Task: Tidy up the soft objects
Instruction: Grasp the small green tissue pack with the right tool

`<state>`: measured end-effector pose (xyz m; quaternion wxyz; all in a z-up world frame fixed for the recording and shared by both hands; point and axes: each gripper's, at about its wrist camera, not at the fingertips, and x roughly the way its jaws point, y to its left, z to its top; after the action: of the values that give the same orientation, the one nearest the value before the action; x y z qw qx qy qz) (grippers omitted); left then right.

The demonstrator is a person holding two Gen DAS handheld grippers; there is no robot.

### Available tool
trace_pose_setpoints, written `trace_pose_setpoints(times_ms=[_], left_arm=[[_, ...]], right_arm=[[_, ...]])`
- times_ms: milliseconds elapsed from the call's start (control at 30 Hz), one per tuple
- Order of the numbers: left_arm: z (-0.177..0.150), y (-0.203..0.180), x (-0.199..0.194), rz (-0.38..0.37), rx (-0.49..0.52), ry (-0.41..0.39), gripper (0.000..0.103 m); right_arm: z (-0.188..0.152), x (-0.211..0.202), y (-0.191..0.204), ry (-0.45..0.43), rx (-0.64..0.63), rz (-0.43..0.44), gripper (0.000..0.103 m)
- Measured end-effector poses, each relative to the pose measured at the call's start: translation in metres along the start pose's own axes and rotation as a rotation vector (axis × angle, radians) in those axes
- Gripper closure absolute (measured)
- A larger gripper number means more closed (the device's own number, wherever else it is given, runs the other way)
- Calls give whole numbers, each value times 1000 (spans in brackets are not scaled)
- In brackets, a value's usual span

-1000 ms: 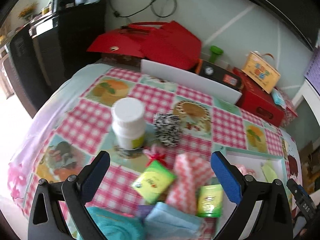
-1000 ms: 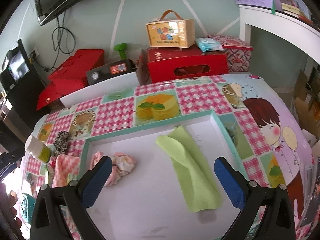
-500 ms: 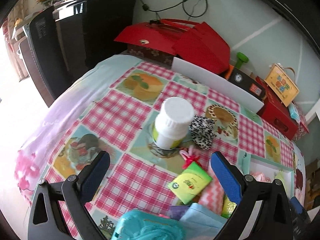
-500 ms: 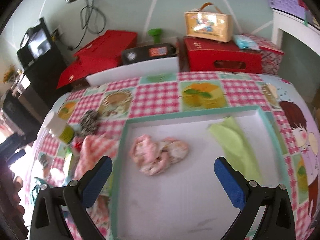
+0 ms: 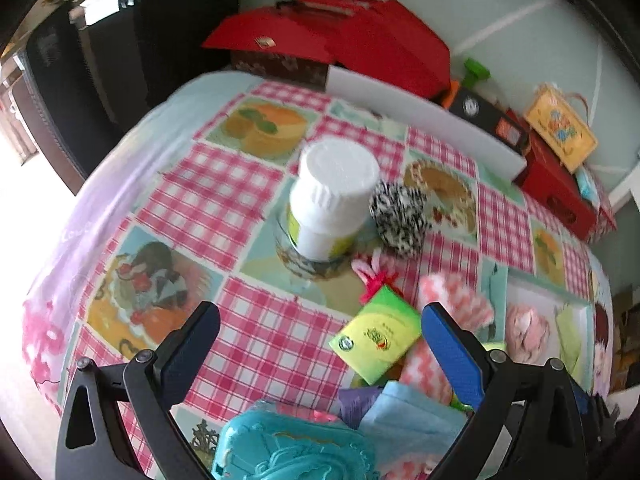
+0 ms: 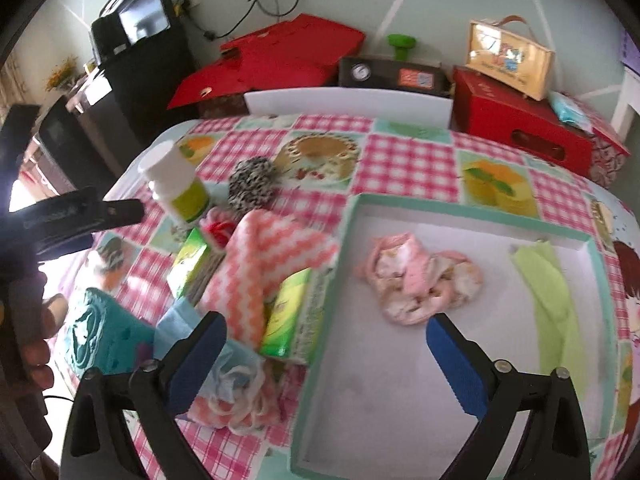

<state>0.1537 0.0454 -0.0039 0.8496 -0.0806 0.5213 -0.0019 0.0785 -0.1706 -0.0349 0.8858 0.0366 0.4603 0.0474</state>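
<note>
A teal-rimmed white tray point(image 6: 472, 208) holds a crumpled pink cloth point(image 6: 420, 276) and a green cloth point(image 6: 548, 280). Left of the tray, a pink zigzag cloth point(image 6: 272, 256) lies over green packets point(image 6: 288, 312), with a light blue cloth point(image 6: 180, 324) and a speckled black-and-white soft ball point(image 6: 252, 184) nearby. My right gripper point(image 6: 326, 322) hovers over the tray's left rim, its jaws closing with nothing pressed between them. My left gripper point(image 5: 320, 316) is open over bare tablecloth, short of the white bottle point(image 5: 332, 200) and the speckled ball point(image 5: 398, 216). The zigzag cloth point(image 5: 456, 300) lies by its right finger.
A teal moulded object point(image 5: 288, 448) sits close under the left gripper. Red boxes point(image 6: 520, 120), a white board point(image 6: 344, 100) and a black cabinet point(image 6: 140, 68) line the far edge. A hand point(image 6: 36, 344) shows at the left of the right wrist view.
The right gripper swung left, from over the green cloth to the tray's left rim and the pile. The left gripper moved down and towards the white bottle, which now looks larger.
</note>
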Motion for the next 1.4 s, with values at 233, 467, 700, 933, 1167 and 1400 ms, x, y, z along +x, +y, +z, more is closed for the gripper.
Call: trace_pose_setpoints(times_ms=[233, 467, 700, 933, 1167, 1400], left_arm=[[0, -14, 15, -14, 57, 62, 3], [3, -33, 33, -10, 140, 114, 3], [4, -43, 45, 16, 189, 141, 3], [6, -44, 46, 9, 197, 143, 5], [5, -52, 56, 21, 233, 189, 15], [13, -55, 71, 1, 263, 276, 22]], right_arm=[[-2, 15, 3, 54, 15, 46, 21], [-2, 26, 5, 89, 31, 85, 43], [-3, 30, 9, 106, 18, 103, 56], [-1, 24, 14, 95, 1, 120, 64], [0, 26, 22, 96, -29, 130, 64], [2, 27, 20, 93, 0, 190, 64]])
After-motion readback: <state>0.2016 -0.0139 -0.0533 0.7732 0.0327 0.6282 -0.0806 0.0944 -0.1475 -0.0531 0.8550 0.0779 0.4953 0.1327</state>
